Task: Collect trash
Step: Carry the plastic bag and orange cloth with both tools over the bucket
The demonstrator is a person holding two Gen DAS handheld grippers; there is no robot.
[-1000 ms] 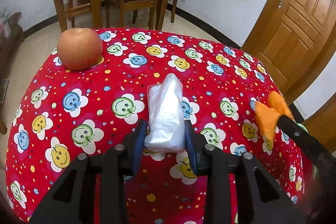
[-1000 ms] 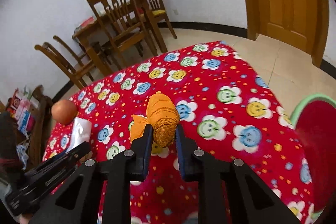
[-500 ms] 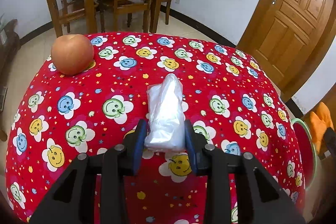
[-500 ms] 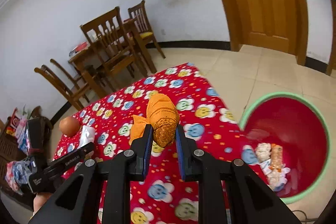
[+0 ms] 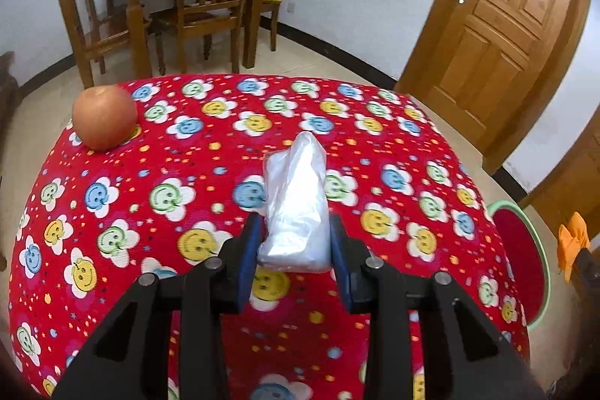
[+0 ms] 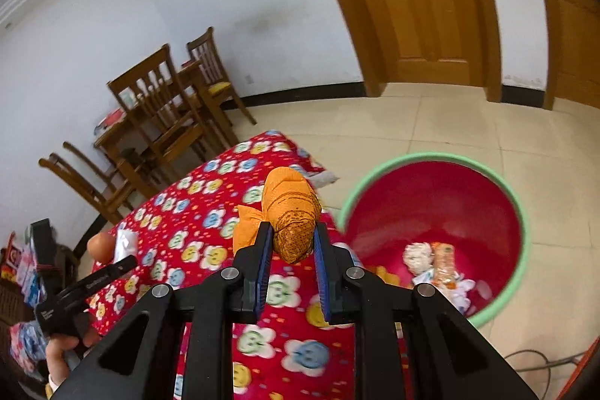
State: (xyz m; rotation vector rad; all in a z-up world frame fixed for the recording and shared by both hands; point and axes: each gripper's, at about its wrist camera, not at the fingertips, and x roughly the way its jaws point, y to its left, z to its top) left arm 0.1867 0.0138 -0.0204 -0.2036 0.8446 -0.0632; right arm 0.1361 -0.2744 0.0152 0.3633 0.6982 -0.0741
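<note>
Two grippers — left gripper (image 5: 293,242) clamping plastic bag (image 5: 295,208), right gripper (image 6: 289,250) orange wad (image 6: 290,212)

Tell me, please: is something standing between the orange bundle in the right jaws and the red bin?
Nothing visible does. The orange bundle hangs beside the red bin, whose mouth is open, with only some trash lying at its bottom.

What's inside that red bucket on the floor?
The bucket holds crumpled white paper and an orange wrapper at the bottom. Its near-left part is hidden behind the table edge.
</note>
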